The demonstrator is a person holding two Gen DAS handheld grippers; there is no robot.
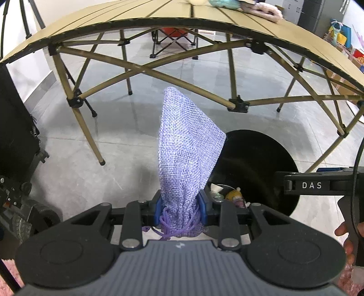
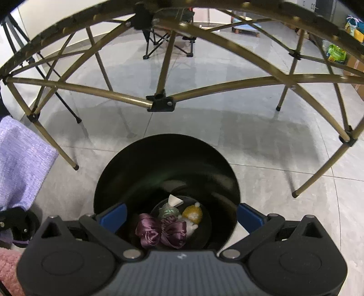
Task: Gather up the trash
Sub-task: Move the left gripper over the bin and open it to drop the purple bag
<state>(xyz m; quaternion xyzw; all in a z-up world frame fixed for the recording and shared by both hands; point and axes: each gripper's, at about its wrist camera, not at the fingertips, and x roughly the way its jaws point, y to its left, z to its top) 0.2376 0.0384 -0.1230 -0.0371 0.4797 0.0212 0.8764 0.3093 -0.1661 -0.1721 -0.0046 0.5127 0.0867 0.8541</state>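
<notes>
My left gripper [image 1: 181,206] is shut on the gathered neck of a lilac woven drawstring pouch [image 1: 186,145], which stands up from the blue pads. The pouch hangs just left of a round black trash bin [image 1: 257,159] on the floor. The pouch also shows at the left edge of the right wrist view [image 2: 20,164]. My right gripper [image 2: 182,216] is open and empty, directly above the bin [image 2: 168,159]. Inside the bin lie a purple satin ribbon bow [image 2: 161,232], a yellow and white plush toy [image 2: 193,215] and a white scrap [image 2: 174,200].
A tan folding camp table [image 1: 159,13] stands over the area; its crossed legs [image 2: 159,100] run close behind the bin. A folding chair [image 1: 173,38] stands beyond. Black equipment [image 1: 16,141] is at the left. Pink fluffy fabric [image 2: 9,271] lies at bottom left.
</notes>
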